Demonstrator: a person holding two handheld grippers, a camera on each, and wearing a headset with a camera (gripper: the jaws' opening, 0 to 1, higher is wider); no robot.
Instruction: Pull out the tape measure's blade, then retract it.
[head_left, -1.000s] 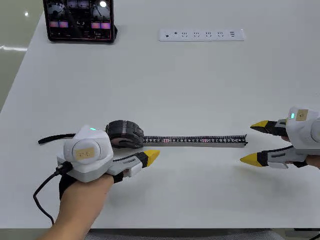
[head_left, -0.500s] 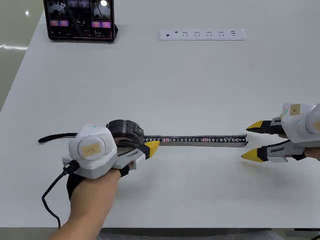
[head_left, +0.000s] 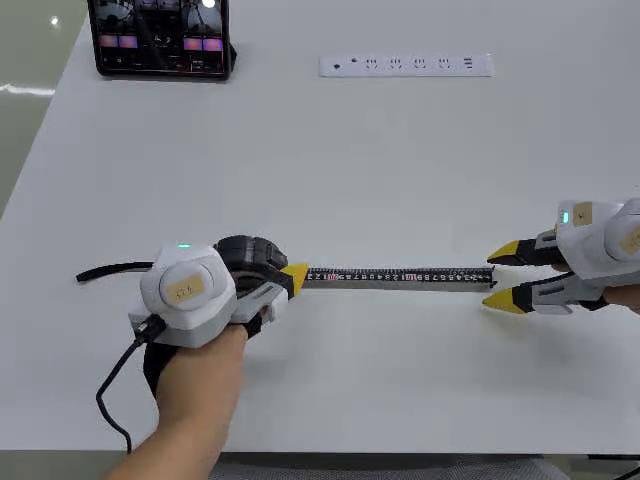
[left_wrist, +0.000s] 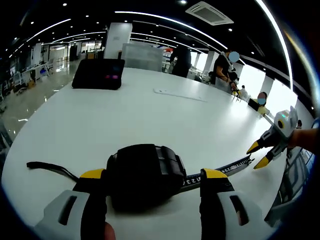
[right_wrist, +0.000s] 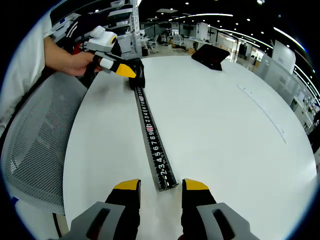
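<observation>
The work lies on a white tabletop (head_left: 350, 170).

1. At the far left, a black strap (head_left: 110, 271) lies flat on the tabletop and runs toward the case of the tape measure (head_left: 248, 262).
2. The left gripper (left_wrist: 153, 175) is held by a hand (head_left: 195, 365) at the left of the head view. A black cable (head_left: 115, 385) trails from its body toward the near edge of the tabletop.
3. In the left gripper view, the left gripper's jaws are spread wide, one on each side of the black case. The jaw on the blade side stands visibly apart from the case. Whether the other jaw touches the case cannot be told.
4. The tape measure rests on the tabletop, just left of centre in the head view, between those jaws.
5. The blade (head_left: 400, 275) is pulled out of the case and lies flat on the tabletop. It runs in a straight line to the right, and its printed scale faces up.
6. The right gripper (head_left: 500, 277) is at the free end of the blade. In the right gripper view its yellow-tipped jaws stand at a narrow gap, one on each side of the blade end, and a strip of tabletop shows between each jaw and the blade. The jaws hold nothing.
7. At the far edge of the tabletop, a dark tablet (head_left: 160, 40) stands at the left and a white power strip (head_left: 405, 66) lies to its right. Both are well apart from the tape measure.
</observation>
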